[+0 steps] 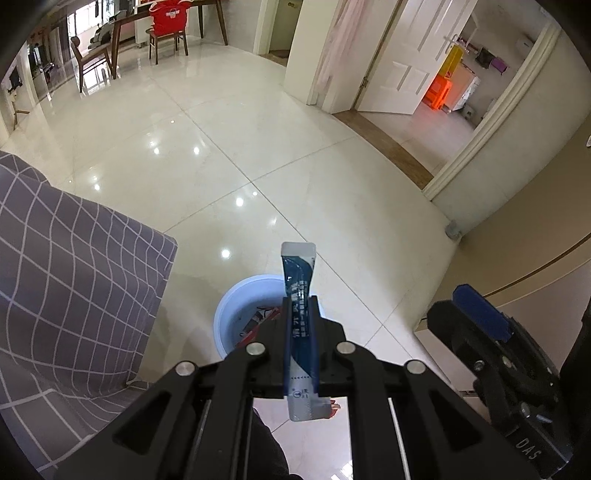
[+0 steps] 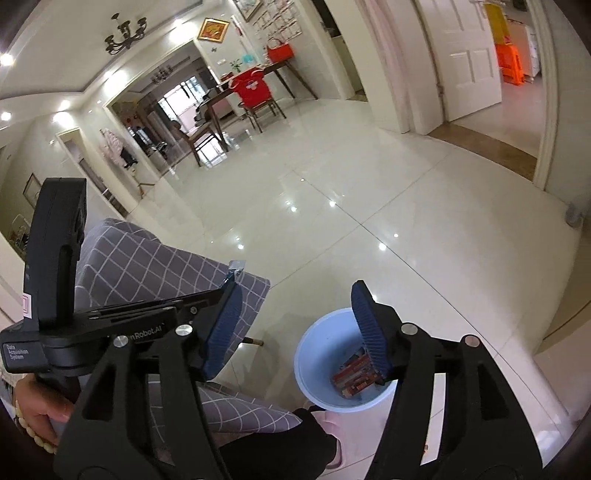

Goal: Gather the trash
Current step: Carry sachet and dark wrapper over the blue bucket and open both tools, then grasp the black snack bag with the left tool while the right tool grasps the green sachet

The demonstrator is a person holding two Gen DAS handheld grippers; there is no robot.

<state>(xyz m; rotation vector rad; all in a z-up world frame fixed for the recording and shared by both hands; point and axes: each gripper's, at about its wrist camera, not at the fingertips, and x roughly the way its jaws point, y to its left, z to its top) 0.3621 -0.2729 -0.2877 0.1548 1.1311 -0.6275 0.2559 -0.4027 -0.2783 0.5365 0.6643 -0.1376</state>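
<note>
My left gripper (image 1: 300,306) is shut on a long blue and white sachet wrapper (image 1: 298,269), which stands upright between the fingers, above a light blue bin (image 1: 236,299) on the floor. The bin (image 2: 314,354) holds a red wrapper (image 2: 356,373). My right gripper (image 2: 295,325) is open and empty, its blue pads (image 2: 369,328) spread above the bin. In the right wrist view the left gripper (image 2: 231,280) shows at the left with the sachet tip (image 2: 233,267) sticking out. The right gripper body (image 1: 480,314) shows at the right of the left wrist view.
A seat with a grey checked cover (image 1: 74,266) stands left of the bin. Glossy tiled floor (image 1: 258,147) stretches ahead to a dining table and chairs (image 1: 166,33). An open white door (image 1: 402,55) and doorway are at the right.
</note>
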